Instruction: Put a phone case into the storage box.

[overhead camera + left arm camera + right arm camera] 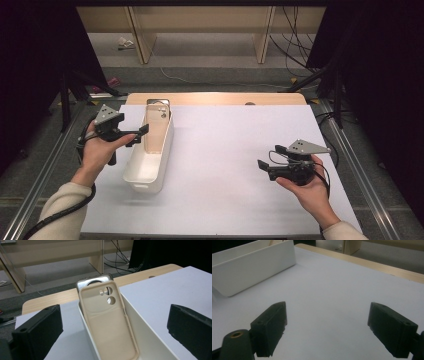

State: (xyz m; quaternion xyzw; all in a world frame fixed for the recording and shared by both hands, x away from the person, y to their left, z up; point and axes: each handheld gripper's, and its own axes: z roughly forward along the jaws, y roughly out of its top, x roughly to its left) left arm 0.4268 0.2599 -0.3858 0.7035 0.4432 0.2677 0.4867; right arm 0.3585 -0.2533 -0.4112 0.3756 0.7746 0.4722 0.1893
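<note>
A long white bin [150, 167] lies lengthwise on the left part of the white table top. Inside it a beige phone case [110, 322] leans upright against the far end, with a shiny silver piece [92, 281] behind its top; the case [157, 127] also shows from above. My left gripper [139, 136] is held at the bin's left rim, pointing across it, open; in the left gripper view its jaws stand wide either side of the case without touching it. My right gripper [271, 157] rests open over bare table at the right, aimed toward the bin [254, 270].
A white sheet [235, 150] covers the table, with a wooden edge [215, 98] at the far side. Metal frame rails [360, 165] run along both sides. Wooden shelf legs and loose cables [295, 45] are on the floor beyond.
</note>
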